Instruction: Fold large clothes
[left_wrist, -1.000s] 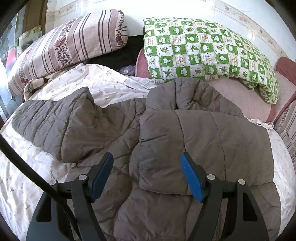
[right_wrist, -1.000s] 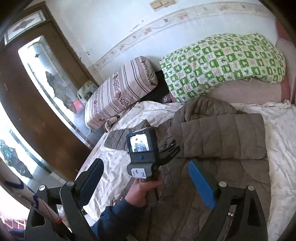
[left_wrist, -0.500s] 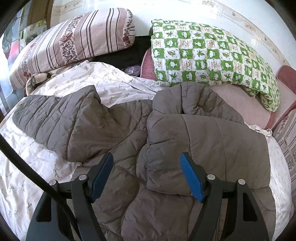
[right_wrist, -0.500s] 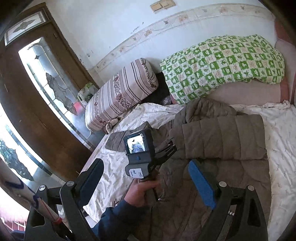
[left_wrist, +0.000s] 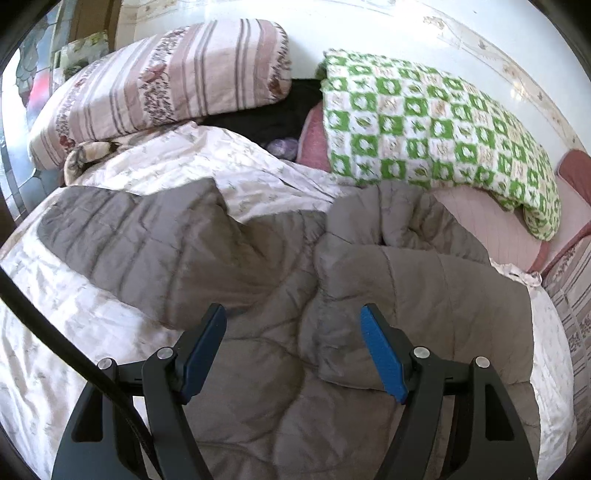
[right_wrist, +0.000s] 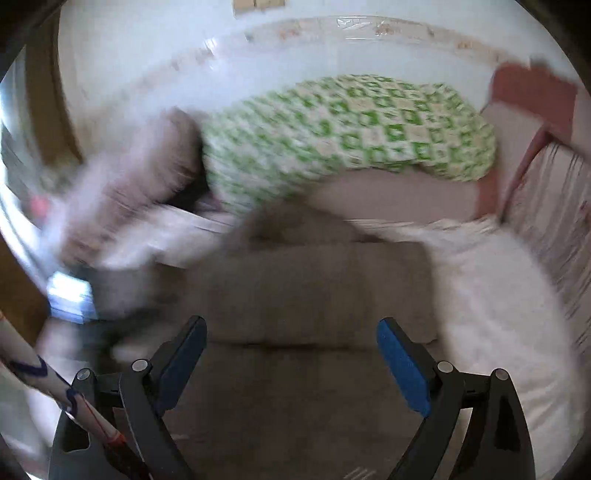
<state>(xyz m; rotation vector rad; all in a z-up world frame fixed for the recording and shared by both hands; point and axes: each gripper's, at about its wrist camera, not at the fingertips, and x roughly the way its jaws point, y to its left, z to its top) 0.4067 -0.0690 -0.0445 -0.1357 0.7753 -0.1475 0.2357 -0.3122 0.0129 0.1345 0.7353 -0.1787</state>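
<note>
Jacket: a grey quilted jacket (left_wrist: 280, 295) is lying spread across the bed, its right half folded over the body, its other sleeve (left_wrist: 122, 236) stretching out flat toward the left edge of the sheet
Sheet: a pale floral sheet (left_wrist: 48, 321) is covering the bed under the jacket
Left gripper (left_wrist: 293, 350): it is hovering over the jacket's lower middle with its blue-padded fingers (left_wrist: 382, 356) standing wide apart – nothing is sitting between them
Right gripper (right_wrist: 291, 365): its jaws are also gaping wide with nothing between them, and it is pointing at the folded half of the jacket (right_wrist: 314, 295) – this view is heavily smeared by blur
Pillows: a striped pillow (left_wrist: 159, 88) and a green checked pillow (left_wrist: 436, 129) are leaning along the wall at the head of the bed
Cable: a black cable (left_wrist: 55, 332) is crossing the lower left of the left wrist view
</note>
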